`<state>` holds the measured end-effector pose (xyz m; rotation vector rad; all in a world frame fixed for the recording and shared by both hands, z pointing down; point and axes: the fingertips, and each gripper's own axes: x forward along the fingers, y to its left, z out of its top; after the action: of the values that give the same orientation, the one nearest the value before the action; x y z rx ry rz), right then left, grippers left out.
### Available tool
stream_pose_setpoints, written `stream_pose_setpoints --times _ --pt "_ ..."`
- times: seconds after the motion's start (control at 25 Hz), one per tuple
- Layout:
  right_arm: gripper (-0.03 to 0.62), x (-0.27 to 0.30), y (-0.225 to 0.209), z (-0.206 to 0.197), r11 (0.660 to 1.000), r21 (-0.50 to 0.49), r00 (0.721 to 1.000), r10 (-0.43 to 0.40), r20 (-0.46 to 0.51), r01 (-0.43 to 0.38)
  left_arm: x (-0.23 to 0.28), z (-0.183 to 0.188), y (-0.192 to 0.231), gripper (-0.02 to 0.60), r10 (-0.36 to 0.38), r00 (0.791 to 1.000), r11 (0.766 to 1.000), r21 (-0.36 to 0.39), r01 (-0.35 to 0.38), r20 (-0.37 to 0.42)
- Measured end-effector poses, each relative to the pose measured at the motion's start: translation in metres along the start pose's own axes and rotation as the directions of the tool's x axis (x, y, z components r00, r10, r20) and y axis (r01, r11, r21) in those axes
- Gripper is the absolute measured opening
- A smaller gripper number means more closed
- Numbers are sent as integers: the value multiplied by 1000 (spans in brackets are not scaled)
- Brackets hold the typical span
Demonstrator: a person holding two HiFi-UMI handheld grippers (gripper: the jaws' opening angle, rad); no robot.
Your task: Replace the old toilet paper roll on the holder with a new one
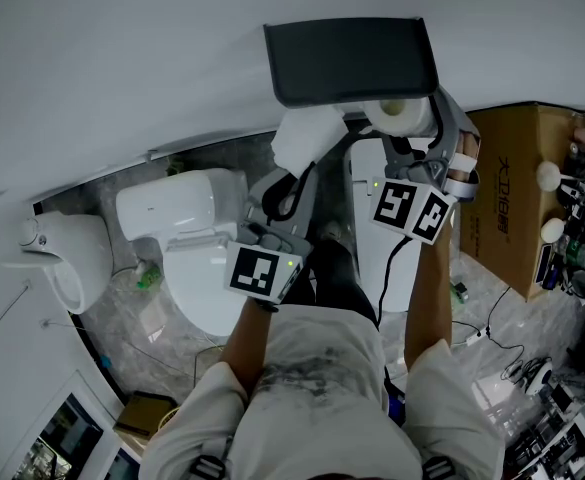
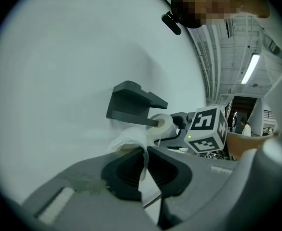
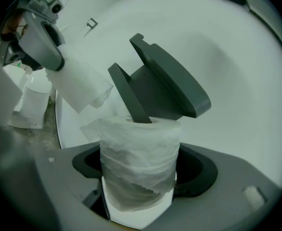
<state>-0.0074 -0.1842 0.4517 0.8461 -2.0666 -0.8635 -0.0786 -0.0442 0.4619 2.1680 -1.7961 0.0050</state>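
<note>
A dark grey holder [image 1: 352,58] with a flat top cover juts from the white wall. My right gripper [image 1: 424,133] is shut on a white toilet paper roll [image 1: 400,116] just below that cover. In the right gripper view the roll [image 3: 138,162] stands between the jaws, and the holder's bar [image 3: 131,100] reaches into its core. My left gripper [image 1: 290,173] is to the left of the holder, shut on a loose sheet of tissue [image 1: 307,138]. The sheet [image 2: 131,141] is pinched thin between the pads. I cannot tell whether it joins the roll.
A white toilet [image 1: 187,228] stands below the left gripper, and a white wall fixture [image 1: 67,253] is at the far left. A cardboard box [image 1: 517,188] stands right of the holder. Cables and gear [image 1: 572,268] crowd the floor at the right.
</note>
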Motion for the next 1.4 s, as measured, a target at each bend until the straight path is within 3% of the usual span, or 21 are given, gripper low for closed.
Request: stream_pose_setpoints --times 0.6,1.4 --pt "405 -4 -3 4 984 -152 992 -102 -76 89 -8 -1 7 21 -8 1000 1000 -9 8 5" --pt "408 -4 5 28 950 -255 978 -199 -59 178 -18 2 24 21 -10 1000 1000 -15 11 15"
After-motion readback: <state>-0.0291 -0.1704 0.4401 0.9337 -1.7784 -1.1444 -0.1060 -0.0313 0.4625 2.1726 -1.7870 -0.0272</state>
